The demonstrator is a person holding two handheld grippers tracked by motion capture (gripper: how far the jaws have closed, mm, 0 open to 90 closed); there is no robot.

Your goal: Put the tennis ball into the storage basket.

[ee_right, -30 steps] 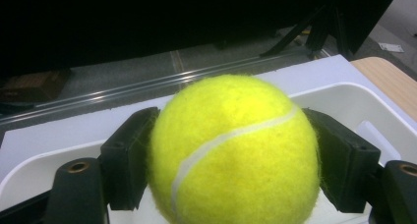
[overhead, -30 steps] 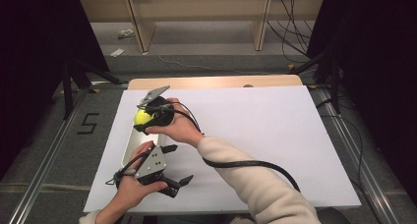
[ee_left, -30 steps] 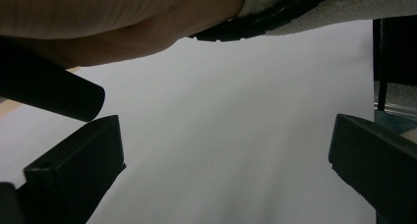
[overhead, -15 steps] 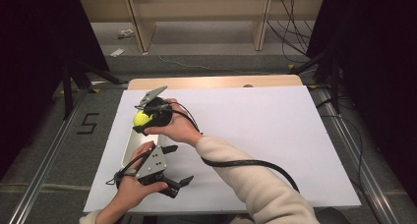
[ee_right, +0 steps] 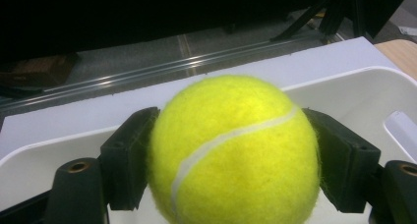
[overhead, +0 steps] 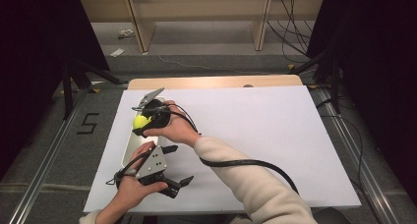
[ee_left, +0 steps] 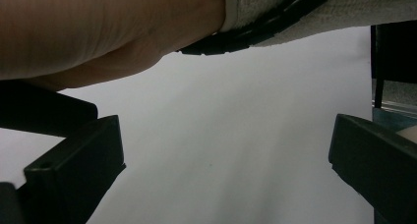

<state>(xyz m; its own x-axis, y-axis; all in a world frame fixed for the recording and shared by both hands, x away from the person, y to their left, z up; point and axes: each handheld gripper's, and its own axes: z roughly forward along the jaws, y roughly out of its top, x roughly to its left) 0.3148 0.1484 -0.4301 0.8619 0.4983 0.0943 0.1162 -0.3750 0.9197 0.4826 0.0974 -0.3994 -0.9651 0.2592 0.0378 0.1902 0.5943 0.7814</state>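
Note:
A yellow tennis ball is clamped between the black jaws of my right gripper. It hangs just above a white bin at the left side of the table. In the right gripper view the tennis ball sits squeezed between both pads of my right gripper, with the white bin's rim behind it. My left gripper is near the front edge, beside the bin, with its jaws wide apart. Nothing is between the jaws of my left gripper, which faces bare white tabletop.
The white tabletop stretches to the right. The right forearm and its black cable cross in front of the left gripper. A wooden strip edges the far side, and dark frame rails flank the table.

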